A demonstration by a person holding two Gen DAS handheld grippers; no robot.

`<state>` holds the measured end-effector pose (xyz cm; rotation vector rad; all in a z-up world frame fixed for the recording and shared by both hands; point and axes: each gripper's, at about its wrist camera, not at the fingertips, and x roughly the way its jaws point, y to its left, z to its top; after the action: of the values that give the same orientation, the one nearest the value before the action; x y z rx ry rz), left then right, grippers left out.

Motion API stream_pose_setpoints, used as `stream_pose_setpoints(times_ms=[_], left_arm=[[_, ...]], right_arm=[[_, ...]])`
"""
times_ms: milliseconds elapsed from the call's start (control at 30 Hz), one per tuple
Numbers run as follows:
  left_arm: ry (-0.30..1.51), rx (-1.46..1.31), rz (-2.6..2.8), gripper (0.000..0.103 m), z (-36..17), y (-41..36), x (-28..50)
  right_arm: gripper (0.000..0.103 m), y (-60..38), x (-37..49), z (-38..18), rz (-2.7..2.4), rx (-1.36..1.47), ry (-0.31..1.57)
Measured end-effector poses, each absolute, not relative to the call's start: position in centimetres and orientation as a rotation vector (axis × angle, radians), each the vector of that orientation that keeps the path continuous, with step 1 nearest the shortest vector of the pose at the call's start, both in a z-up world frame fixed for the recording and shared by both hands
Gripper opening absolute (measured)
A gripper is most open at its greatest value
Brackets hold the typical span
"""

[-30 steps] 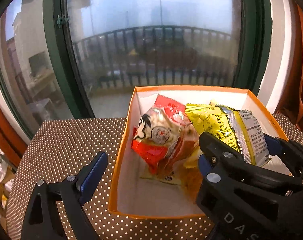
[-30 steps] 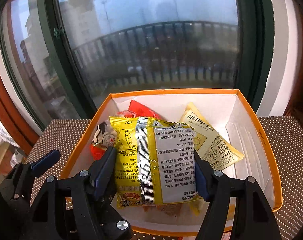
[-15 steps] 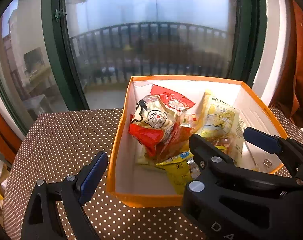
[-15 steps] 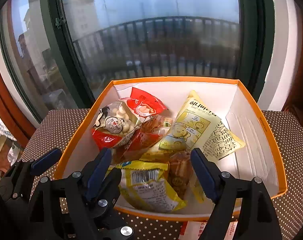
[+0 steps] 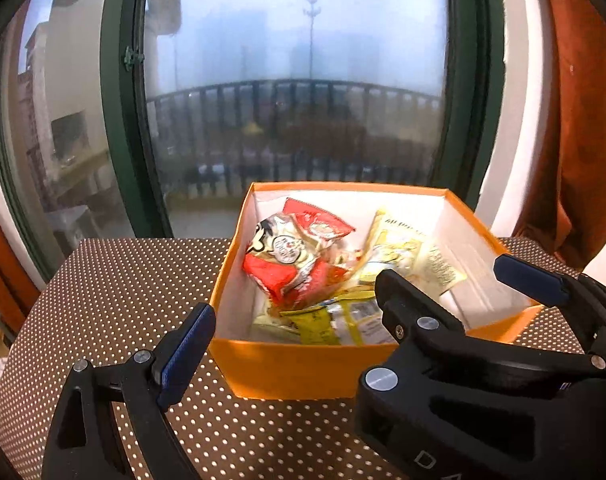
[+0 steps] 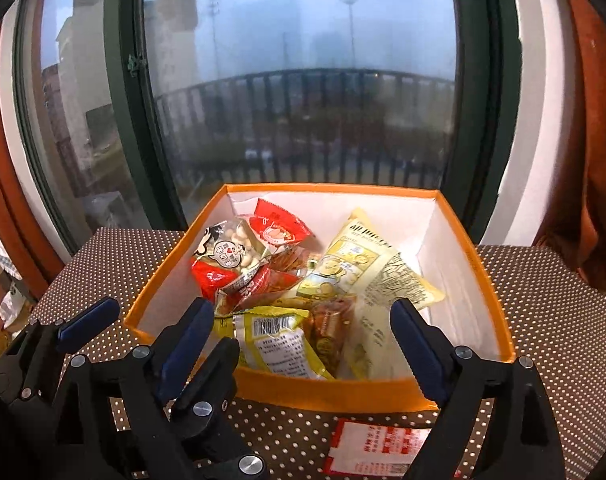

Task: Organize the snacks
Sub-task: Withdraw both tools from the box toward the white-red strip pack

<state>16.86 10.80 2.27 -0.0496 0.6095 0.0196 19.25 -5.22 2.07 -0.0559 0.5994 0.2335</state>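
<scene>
Both tongs [image 6: 303, 344] gape, empty, before the box [image 6: 335, 394].

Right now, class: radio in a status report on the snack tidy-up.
Right gripper open, jaws just opened, empty. Left gripper open, empty. Yellow packet in orange box. Red-and-white packet on table, outside.

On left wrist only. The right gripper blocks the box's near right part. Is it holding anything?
Observer: No. The right gripper has just been opening. Its fingers press on nothing, and the yellow packet lies in the orange box.
Operator: What's behind that finger?
Observer: A small amber packet, right beside the yellow one.
Operator: Any snacks outside the box?
Observer: One red-and-white packet on the dotted table, just in front of the box's near wall.
</scene>
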Motion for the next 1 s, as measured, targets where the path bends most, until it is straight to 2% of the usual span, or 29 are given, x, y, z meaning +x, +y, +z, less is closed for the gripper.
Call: stream_pose_setpoints(times_ms=[633,1000], left_arm=[[0.48,-0.069,-0.024,0.093,3.9,7.7,9.5],[0.453,-0.031,-0.085,0.093,1.9,5.4,8.0]], right_arm=[[0.092,-9.3,11.3,3.7,0.232,-0.037,0.447],[0.092,-11.6,8.8,2.0,0.198,-0.036,0.429]])
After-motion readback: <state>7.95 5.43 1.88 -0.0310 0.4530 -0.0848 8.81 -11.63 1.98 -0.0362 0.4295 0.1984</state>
